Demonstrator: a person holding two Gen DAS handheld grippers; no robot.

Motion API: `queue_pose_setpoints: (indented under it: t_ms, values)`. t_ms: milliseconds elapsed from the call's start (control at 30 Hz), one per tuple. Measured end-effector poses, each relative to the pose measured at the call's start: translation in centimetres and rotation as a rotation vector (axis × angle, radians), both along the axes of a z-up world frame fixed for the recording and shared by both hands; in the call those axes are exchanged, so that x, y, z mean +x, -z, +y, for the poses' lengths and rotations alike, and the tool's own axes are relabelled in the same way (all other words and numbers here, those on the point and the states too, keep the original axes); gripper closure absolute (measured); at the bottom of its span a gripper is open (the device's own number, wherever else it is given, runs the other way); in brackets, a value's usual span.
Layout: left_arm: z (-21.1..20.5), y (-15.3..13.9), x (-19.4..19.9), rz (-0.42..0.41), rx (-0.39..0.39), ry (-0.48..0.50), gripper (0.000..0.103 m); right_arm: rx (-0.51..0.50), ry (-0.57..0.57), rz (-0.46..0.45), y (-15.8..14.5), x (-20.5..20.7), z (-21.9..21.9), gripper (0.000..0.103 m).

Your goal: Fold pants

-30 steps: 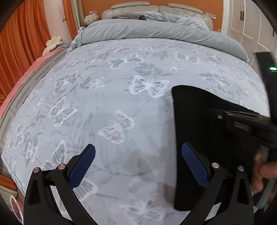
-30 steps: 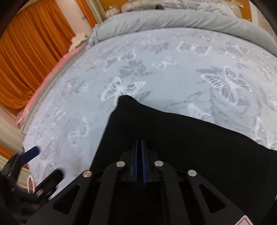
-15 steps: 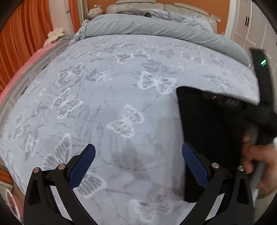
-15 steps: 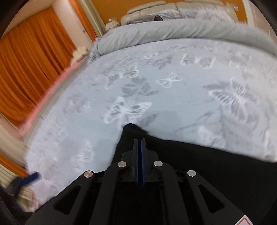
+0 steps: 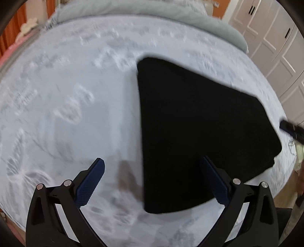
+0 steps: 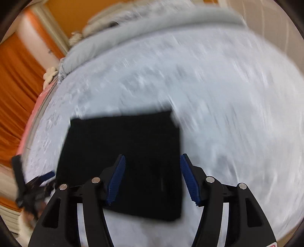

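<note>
The black pants [image 5: 199, 129] lie folded into a flat rectangle on the butterfly-print bed cover [image 5: 66, 98]. My left gripper [image 5: 153, 182] is open and empty, raised above the pants' near left edge. In the right wrist view the pants [image 6: 129, 152] lie flat near the bed's front edge. My right gripper [image 6: 152, 180] is open and empty above them. The left gripper shows blurred at that view's left edge [image 6: 34, 182]. Both views are motion-blurred.
A grey duvet [image 5: 144, 11] is bunched at the head of the bed. Orange curtains [image 6: 13, 95] hang on the left. White wardrobe doors [image 5: 275, 47] stand on the right. The bed's front edge is close below both grippers.
My right gripper was shut on the pants; it has opened, let go and pulled back. Both grippers have drawn away, so the whole folded rectangle now shows.
</note>
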State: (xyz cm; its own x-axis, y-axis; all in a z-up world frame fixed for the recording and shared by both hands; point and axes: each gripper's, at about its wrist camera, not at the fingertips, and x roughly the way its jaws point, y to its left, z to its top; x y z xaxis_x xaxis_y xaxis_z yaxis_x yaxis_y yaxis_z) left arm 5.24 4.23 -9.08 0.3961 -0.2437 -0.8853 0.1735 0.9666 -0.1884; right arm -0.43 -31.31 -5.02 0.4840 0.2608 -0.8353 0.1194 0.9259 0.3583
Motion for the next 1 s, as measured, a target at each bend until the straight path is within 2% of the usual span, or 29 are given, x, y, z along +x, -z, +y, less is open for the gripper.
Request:
queue_pose_setpoints:
  t_ms: [33,67,100,133,167,267,333,367,400,433,500,533,567,600,667,733,767,800,833,867,900,933,1000]
  values:
    - [-0.2,0.6,-0.2,0.021,-0.016,-0.003,0.005,0.009,-0.038,0.012,1.0,-0.5,0.2,0.044]
    - [-0.3,0.9,-0.3,0.027,-0.024,-0.006,0.005,0.022,-0.066,0.015,1.7,-0.5,0.5,0.057]
    - [-0.5,1.1,-0.4,0.023,-0.029,-0.014,0.005,0.050,-0.101,0.022,2.5,-0.5,1.0,0.078]
    - [-0.6,1.1,-0.5,0.016,-0.026,-0.017,0.005,0.024,-0.103,0.014,2.7,-0.7,1.5,0.085]
    - [-0.8,0.8,-0.5,0.003,-0.013,-0.012,0.005,-0.003,-0.108,-0.016,2.0,-1.1,1.9,0.089]
    - [-0.8,-0.4,-1.0,-0.037,0.007,-0.005,0.005,0.012,-0.137,-0.109,-1.1,-3.4,2.4,0.093]
    - [0.0,-0.8,-1.8,-0.056,-0.012,-0.011,0.005,-0.060,-0.138,-0.046,0.7,-3.3,2.1,0.092]
    - [0.3,-0.4,-2.0,-0.037,-0.037,-0.011,0.005,-0.088,-0.143,0.032,2.9,-2.5,2.2,0.088]
    - [0.5,0.0,-1.9,-0.015,-0.059,-0.008,0.005,-0.059,-0.140,0.057,4.0,-2.2,2.0,0.084]
    - [0.5,0.5,-1.7,0.009,-0.076,-0.005,0.005,-0.034,-0.121,0.028,3.3,-2.4,1.8,0.078]
    - [0.8,0.8,-1.4,0.016,-0.089,-0.008,0.005,-0.098,-0.075,-0.032,1.3,-3.1,1.4,0.054]
    - [1.1,0.7,-1.3,0.011,-0.105,-0.011,0.005,-0.105,-0.045,-0.064,0.6,-3.4,1.1,0.031]
    - [1.3,0.5,-1.3,0.008,-0.131,-0.013,0.005,-0.094,-0.034,-0.084,0.3,-3.6,1.0,0.023]
    - [1.6,0.3,-1.2,0.009,-0.179,-0.014,0.005,-0.068,-0.037,-0.082,0.4,-3.5,1.0,0.023]
    - [1.7,0.5,-0.8,0.027,-0.254,-0.011,0.005,0.025,-0.035,-0.002,2.4,-2.5,0.8,0.023]
    - [1.3,2.2,0.0,0.115,-0.315,-0.009,0.005,0.129,-0.025,0.117,5.5,-1.2,0.6,0.023]
    - [1.1,2.9,0.4,0.138,-0.323,-0.023,0.005,0.165,-0.014,0.126,6.6,-0.9,0.6,0.021]
    - [0.9,2.9,0.5,0.108,-0.318,-0.045,0.005,0.168,-0.004,0.094,6.6,-0.6,0.7,0.021]
    - [0.5,2.7,0.5,0.091,-0.305,-0.040,0.009,0.169,-0.017,0.075,6.5,-0.5,0.9,0.029]
    - [0.1,2.5,0.5,0.080,-0.299,-0.018,0.023,0.204,-0.029,0.063,6.2,-0.5,0.9,0.053]
    - [-0.3,2.2,0.4,0.067,-0.292,-0.002,0.040,0.249,-0.015,0.050,5.9,-0.5,0.7,0.063]
    - [-0.1,2.0,0.3,0.061,-0.298,-0.012,0.054,0.259,-0.014,0.039,5.4,-0.7,0.7,0.069]
    - [0.5,1.0,0.0,0.050,-0.337,-0.014,0.068,0.261,-0.023,0.000,3.7,-1.8,1.3,0.072]
